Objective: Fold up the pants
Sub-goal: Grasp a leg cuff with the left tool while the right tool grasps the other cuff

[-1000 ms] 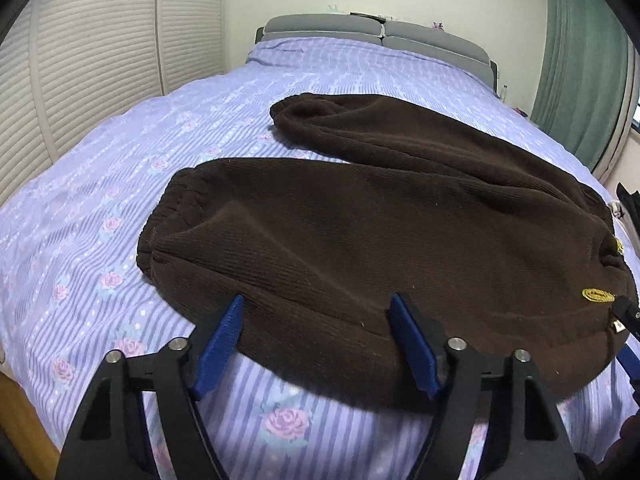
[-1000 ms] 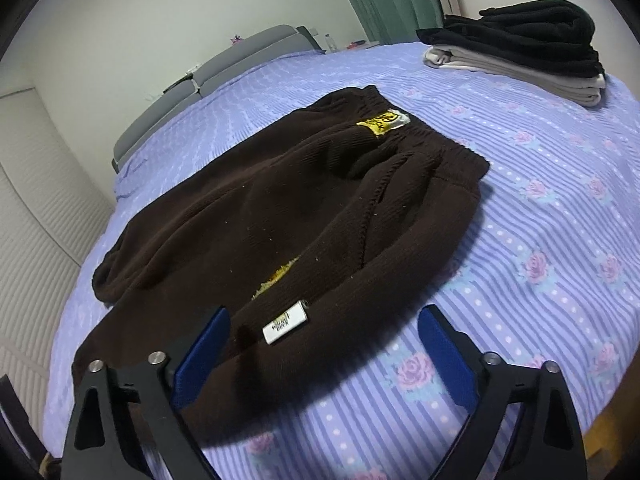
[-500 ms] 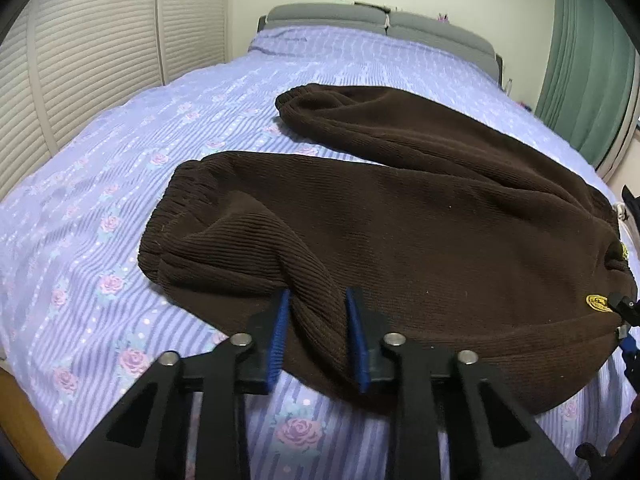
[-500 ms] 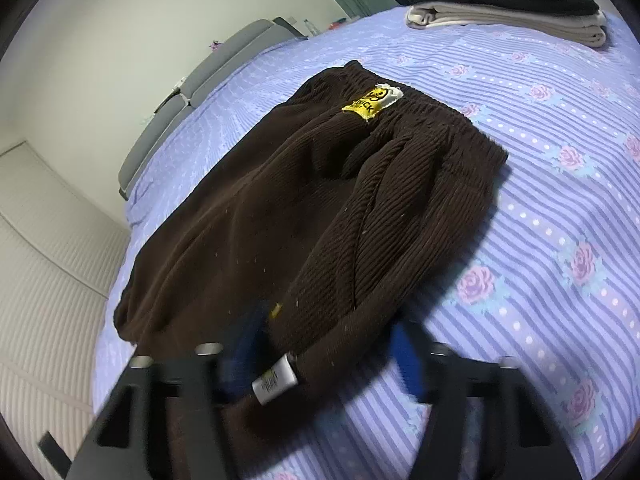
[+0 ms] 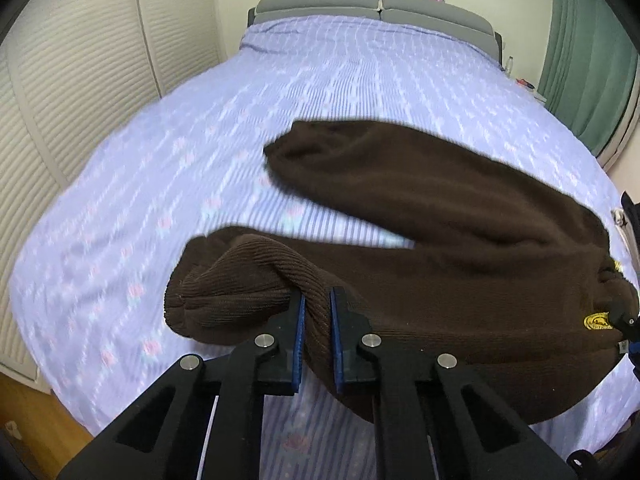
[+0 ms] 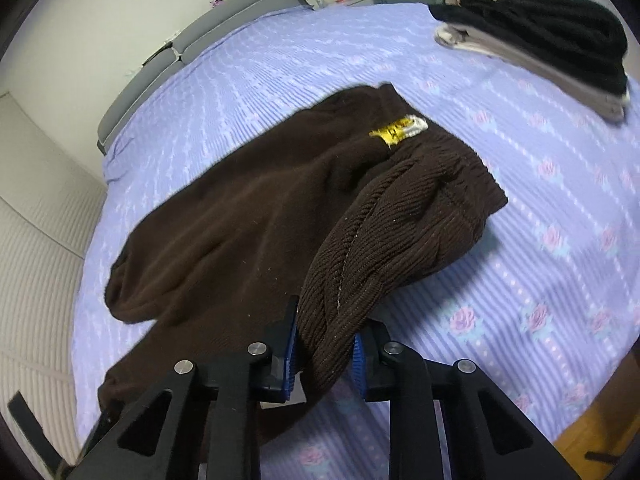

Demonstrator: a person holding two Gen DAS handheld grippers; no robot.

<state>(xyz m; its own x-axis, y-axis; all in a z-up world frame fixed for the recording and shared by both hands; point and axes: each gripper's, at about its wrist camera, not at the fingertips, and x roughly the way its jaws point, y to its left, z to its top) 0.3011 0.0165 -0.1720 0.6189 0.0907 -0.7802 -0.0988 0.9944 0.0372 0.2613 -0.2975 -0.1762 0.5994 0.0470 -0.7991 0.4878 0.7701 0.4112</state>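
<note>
Dark brown corduroy pants (image 5: 460,240) lie across the lilac flowered bed (image 5: 320,100). My left gripper (image 5: 317,320) is shut on the near edge of the near leg, close to its cuff, and holds it lifted off the bed. The far leg lies flat behind it. My right gripper (image 6: 324,344) is shut on the near edge of the pants (image 6: 248,216) by the waistband, and holds that fold raised. A yellow label (image 6: 396,130) shows at the waistband.
A stack of folded dark and grey clothes (image 6: 552,44) sits at the far right of the bed. A grey headboard (image 5: 376,4) stands at the far end, slatted closet doors (image 5: 72,80) to the left, a green curtain (image 5: 588,52) to the right.
Both grippers were open over the near edge of the pants, then closed on it. Both have now lifted the near edge up off the bed.
</note>
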